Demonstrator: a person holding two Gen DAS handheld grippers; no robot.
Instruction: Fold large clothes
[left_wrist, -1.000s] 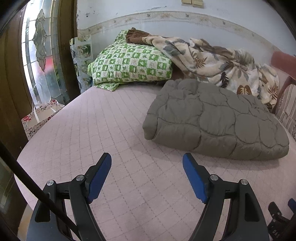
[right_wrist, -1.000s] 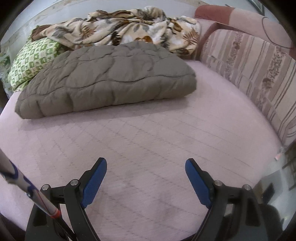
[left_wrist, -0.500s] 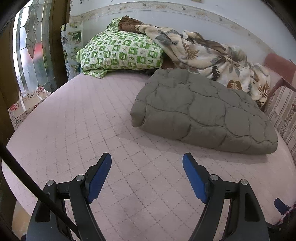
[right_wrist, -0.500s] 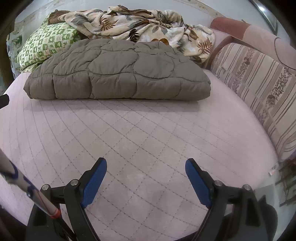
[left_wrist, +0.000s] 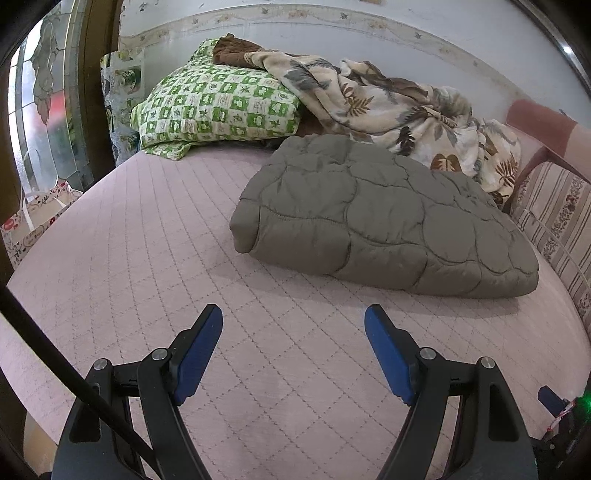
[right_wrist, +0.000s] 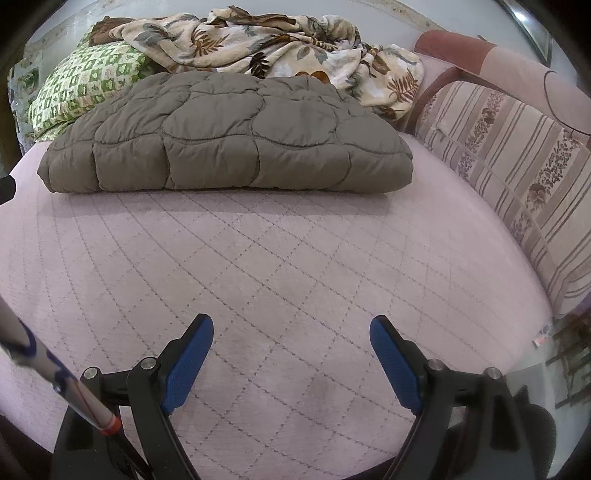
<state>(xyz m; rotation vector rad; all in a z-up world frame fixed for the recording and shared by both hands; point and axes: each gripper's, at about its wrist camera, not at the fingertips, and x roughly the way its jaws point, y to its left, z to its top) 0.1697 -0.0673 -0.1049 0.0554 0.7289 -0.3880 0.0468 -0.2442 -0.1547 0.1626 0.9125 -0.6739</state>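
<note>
Grey-brown quilted padded garment (right_wrist: 225, 147) lies folded toward the bed's (right_wrist: 295, 266) far edge. Left claw (left_wrist: 293, 328), right claw (right_wrist: 291, 336) spread, empty (fold looks finished). Next: retreat.

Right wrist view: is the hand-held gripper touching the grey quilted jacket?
No, the right hand-held gripper hangs open over bare pink bedcover, apart from the folded grey quilted jacket.
</note>
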